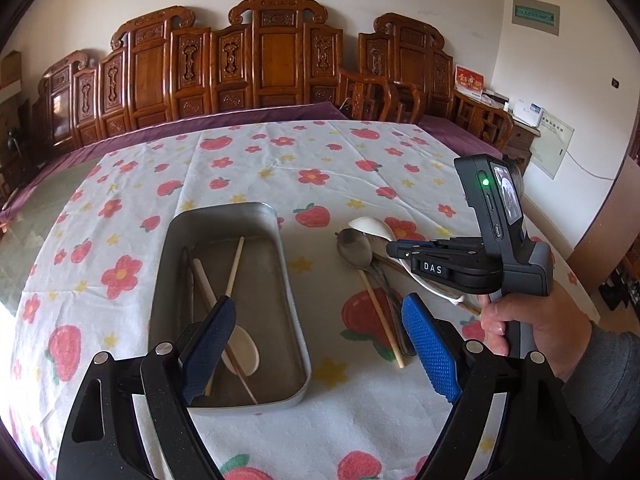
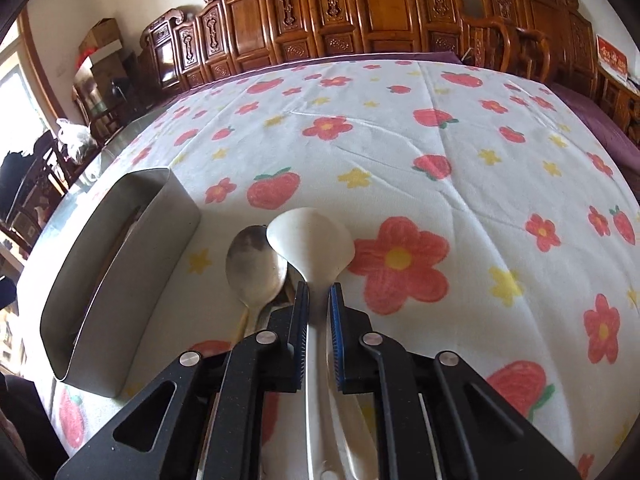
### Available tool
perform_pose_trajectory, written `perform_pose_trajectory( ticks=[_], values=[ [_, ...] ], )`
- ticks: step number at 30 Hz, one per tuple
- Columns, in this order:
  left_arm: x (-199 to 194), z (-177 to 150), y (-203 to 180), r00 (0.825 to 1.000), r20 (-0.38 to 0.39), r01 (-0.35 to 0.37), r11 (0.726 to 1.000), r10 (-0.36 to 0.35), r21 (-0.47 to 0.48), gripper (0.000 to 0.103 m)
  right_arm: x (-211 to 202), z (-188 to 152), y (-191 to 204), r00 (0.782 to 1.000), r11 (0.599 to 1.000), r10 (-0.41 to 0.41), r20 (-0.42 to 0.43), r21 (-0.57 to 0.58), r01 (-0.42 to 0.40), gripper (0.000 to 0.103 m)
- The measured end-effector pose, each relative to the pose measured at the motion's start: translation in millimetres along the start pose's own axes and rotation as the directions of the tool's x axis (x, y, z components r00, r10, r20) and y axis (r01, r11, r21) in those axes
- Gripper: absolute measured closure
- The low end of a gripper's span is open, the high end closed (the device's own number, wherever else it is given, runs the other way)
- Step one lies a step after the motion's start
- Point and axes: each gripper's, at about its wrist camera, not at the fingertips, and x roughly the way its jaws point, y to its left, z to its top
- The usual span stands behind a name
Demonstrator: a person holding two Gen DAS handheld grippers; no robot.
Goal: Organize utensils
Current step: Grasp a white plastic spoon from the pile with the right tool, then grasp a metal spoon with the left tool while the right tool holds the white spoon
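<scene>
Metal, dull and grey, forms the rectangular tray (image 1: 224, 312) with rounded corners in the left wrist view; inside lie a cream spoon (image 1: 242, 350) and thin pale chopsticks (image 1: 234, 268). The left gripper (image 1: 320, 344) hangs over the tray's near end, its blue knurled pads spread wide with nothing between them. Right of the tray, on the cloth, a steel spoon (image 1: 354, 248) lies beside a white ladle-shaped spoon (image 1: 372, 227), with a loose chopstick (image 1: 380, 320) crossing below. The right gripper (image 1: 396, 249), black, in a hand (image 1: 532, 332), reaches over that pile. A white tablecloth (image 1: 280, 168) printed with red flowers and strawberries covers the table; carved wooden chairs (image 1: 272, 52) line the cream wall.

From the right wrist view, the right gripper (image 2: 319, 290) is clamped on the white spoon (image 2: 310, 236) at its neck, the smooth bowl pointing away. The steel spoon (image 2: 256, 268) lies just left, touching it. The tray (image 2: 120, 264) stands farther left on the wrinkled cloth (image 2: 440, 160).
</scene>
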Motion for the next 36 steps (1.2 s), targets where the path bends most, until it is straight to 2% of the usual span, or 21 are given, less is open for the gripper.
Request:
perform_pose_trajectory(
  ticks=[5, 12, 19, 27, 30, 32, 36],
  values=[
    [5.6, 0.7, -13.2, 1.0, -0.019, 0.0, 1.0, 0.0, 0.013, 0.021, -9.1, -4.4, -19.3, 1.0, 0.999, 0.028, -0.005, 0.043, -0.028, 0.092],
    [18.1, 5.0, -30.0, 0.998, -0.044, -0.033, 0.998, 0.035, 0.051, 0.021, -38.0, -5.5, -39.1, 0.994, 0.991, 0.097, 0.041, 0.087, -0.101, 0.092],
    [43.0, 15.6, -41.1, 0.996, -0.085, -0.031, 0.999, 0.035, 0.041, 0.023, -59.3, -0.4, -60.6, 0.992, 0.99, 0.081, 0.093, 0.109, -0.091, 0.092],
    [87.9, 18.5, -59.6, 0.983, -0.186, 0.003, 0.999, 0.004, 0.039, 0.048, -68.8, 4.6, -72.4, 0.989, 0.987, 0.089, 0.12, 0.12, -0.103, 0.092],
    [102.6, 16.8, -61.8, 0.975, -0.22, 0.012, 1.0, -0.006, 0.027, 0.065, -70.5, 6.7, -74.9, 0.988, 0.986, 0.094, 0.127, 0.124, -0.109, 0.091],
    [113.4, 15.1, -63.5, 0.969, -0.247, 0.019, 1.0, -0.013, 0.018, 0.073, -70.2, 7.2, -75.8, 0.987, 0.985, 0.096, 0.128, 0.128, -0.113, 0.091],
    [127.5, 13.8, -67.1, 0.962, -0.274, 0.02, 1.0, -0.015, 0.017, 0.081, -69.6, 7.1, -76.0, 0.987, 0.984, 0.102, 0.125, 0.13, -0.118, 0.091]
  ],
)
